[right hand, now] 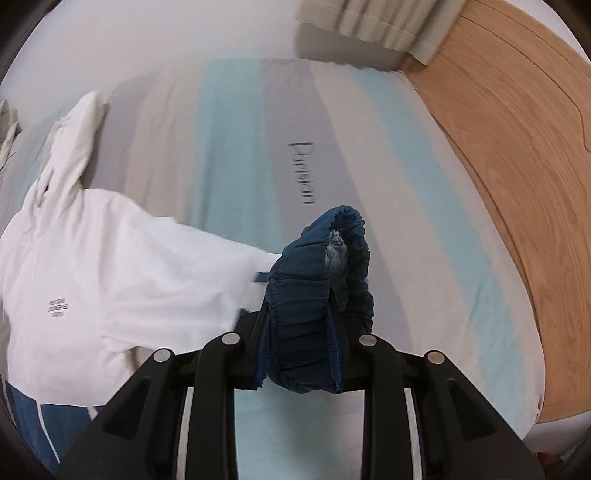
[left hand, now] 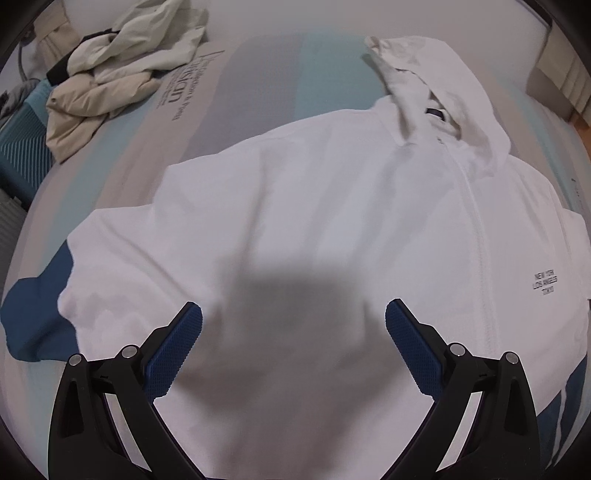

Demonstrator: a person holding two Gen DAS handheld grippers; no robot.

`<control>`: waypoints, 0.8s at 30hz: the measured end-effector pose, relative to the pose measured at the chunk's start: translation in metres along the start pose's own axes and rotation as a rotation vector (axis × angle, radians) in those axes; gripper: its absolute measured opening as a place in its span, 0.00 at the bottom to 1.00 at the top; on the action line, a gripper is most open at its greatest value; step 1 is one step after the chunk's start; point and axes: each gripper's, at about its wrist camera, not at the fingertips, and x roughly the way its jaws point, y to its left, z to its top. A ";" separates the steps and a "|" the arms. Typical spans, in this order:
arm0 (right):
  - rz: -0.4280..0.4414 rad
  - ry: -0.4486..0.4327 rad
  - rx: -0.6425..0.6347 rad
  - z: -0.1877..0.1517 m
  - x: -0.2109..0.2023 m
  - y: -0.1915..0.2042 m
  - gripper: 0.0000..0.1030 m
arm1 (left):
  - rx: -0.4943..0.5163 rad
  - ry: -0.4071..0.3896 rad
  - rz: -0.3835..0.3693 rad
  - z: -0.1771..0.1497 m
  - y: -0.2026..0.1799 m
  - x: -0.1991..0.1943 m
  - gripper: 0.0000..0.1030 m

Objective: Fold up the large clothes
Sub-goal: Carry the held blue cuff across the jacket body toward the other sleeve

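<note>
A white hooded zip jacket (left hand: 314, 206) with dark blue cuffs and hem lies spread on the striped bed, hood (left hand: 436, 81) at the far right. My left gripper (left hand: 293, 325) is open and empty, hovering just above the jacket's body and casting a shadow on it. One blue cuff (left hand: 33, 317) lies at the left. In the right wrist view the jacket (right hand: 110, 266) lies to the left. My right gripper (right hand: 301, 314) is shut on the other sleeve's blue elastic cuff (right hand: 317, 273), held up above the bed.
A pile of cream and white clothes (left hand: 122, 70) lies at the bed's far left corner. The striped sheet (right hand: 258, 147) stretches ahead of the right gripper. A wooden floor (right hand: 517, 166) runs along the bed's right edge, with a curtain (right hand: 369, 26) beyond.
</note>
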 end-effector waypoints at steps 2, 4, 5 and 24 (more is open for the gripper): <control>0.005 -0.002 -0.011 0.001 -0.002 0.016 0.23 | -0.002 0.002 0.006 -0.001 0.010 0.000 0.94; 0.012 -0.004 -0.014 0.002 -0.004 0.029 0.23 | -0.010 0.002 0.002 -0.001 0.022 -0.002 0.94; 0.016 -0.005 -0.018 0.003 -0.005 0.038 0.23 | -0.009 0.002 0.001 -0.001 0.028 -0.002 0.94; 0.077 -0.021 -0.123 0.027 -0.038 0.206 0.23 | -0.036 -0.031 -0.091 0.012 0.105 -0.017 0.94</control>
